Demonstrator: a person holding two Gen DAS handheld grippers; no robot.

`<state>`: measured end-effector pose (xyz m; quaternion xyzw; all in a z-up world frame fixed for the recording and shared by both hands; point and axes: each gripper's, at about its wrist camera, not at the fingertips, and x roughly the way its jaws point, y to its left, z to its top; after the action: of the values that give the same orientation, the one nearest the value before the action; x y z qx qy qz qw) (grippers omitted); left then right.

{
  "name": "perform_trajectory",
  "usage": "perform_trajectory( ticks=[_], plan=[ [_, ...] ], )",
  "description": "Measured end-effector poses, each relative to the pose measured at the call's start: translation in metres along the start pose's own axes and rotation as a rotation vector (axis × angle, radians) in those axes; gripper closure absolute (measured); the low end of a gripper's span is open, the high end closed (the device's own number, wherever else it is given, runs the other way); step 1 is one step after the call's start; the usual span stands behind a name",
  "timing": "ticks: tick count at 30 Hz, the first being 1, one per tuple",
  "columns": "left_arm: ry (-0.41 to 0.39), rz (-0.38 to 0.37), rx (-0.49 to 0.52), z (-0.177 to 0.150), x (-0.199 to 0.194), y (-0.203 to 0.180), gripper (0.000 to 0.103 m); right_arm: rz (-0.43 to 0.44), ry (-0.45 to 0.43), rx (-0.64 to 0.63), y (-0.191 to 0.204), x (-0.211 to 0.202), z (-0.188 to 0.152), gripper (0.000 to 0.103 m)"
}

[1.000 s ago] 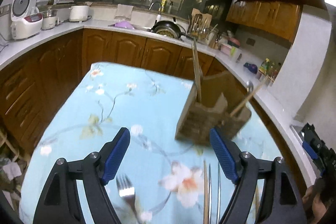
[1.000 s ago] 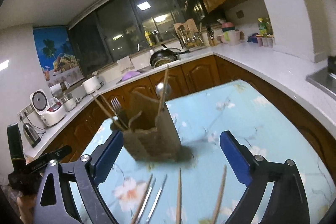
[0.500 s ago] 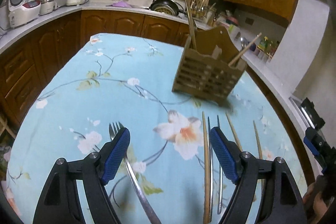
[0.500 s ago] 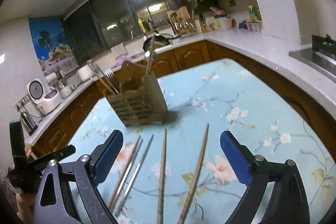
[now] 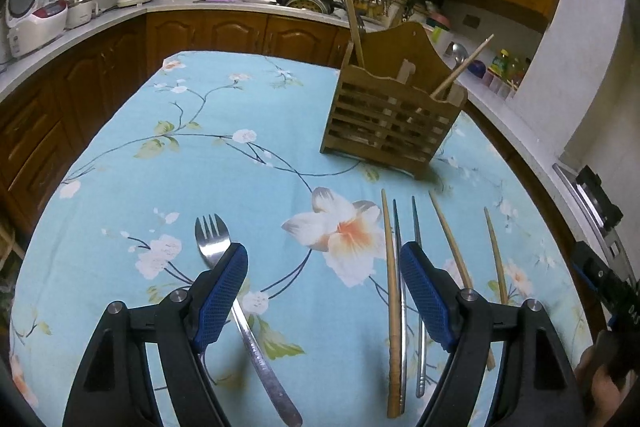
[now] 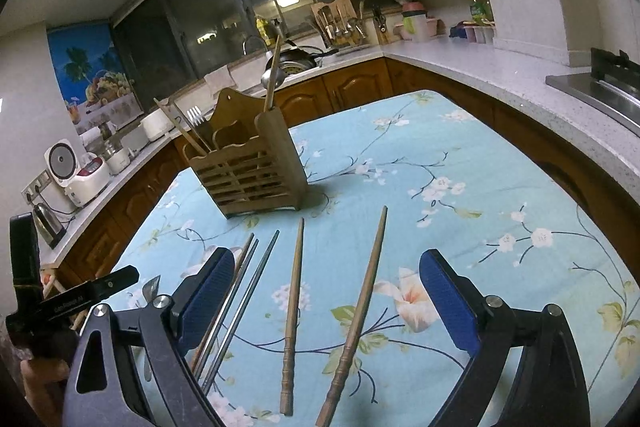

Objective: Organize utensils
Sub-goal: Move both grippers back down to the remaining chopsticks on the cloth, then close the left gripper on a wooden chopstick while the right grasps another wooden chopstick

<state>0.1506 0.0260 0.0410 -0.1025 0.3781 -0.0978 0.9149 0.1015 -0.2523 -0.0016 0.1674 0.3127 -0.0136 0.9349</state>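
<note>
Floral cloth (image 5: 168, 163) covered the kitchen table where a fork (image 5: 224, 267) and loose chopsticks (image 6: 291, 307) lay flat before the wooden caddy (image 5: 390, 125). Both the left gripper (image 5: 322, 281) and right gripper (image 6: 326, 291) hung spread wide, holding nothing. Thin, stiff, light and probably slippery, each piece looked best pinched mid-shaft.
</note>
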Motion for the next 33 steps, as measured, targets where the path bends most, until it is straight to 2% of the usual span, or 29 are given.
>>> perform_trajectory(
  ticks=[8,9,13,19,21,25,31,33],
  plan=[
    [0.06,0.005,0.03,0.008,0.023,-0.014,0.026,-0.006,0.028,-0.016,0.0,0.014,0.005,0.009],
    [0.066,0.002,0.032,0.011,0.026,-0.015,0.027,-0.004,0.035,-0.019,0.001,0.017,0.006,0.011],
    [0.084,-0.004,0.055,0.021,0.04,-0.023,0.027,0.009,0.071,-0.021,0.002,0.032,0.01,0.031],
    [0.128,0.007,0.113,0.037,0.072,-0.038,0.039,0.049,0.161,0.014,0.0,0.068,0.013,0.054],
    [0.153,-0.005,0.128,0.044,0.086,-0.042,0.046,0.054,0.193,0.008,0.004,0.082,0.013,0.059],
    [0.182,-0.015,0.153,0.056,0.111,-0.049,0.049,0.059,0.237,-0.01,0.011,0.105,0.016,0.066],
    [0.221,-0.036,0.188,0.068,0.147,-0.061,0.059,0.052,0.273,-0.026,0.015,0.132,0.024,0.074],
    [0.246,-0.033,0.204,0.067,0.161,-0.064,0.067,0.047,0.285,-0.032,0.015,0.139,0.025,0.075]
  ],
)
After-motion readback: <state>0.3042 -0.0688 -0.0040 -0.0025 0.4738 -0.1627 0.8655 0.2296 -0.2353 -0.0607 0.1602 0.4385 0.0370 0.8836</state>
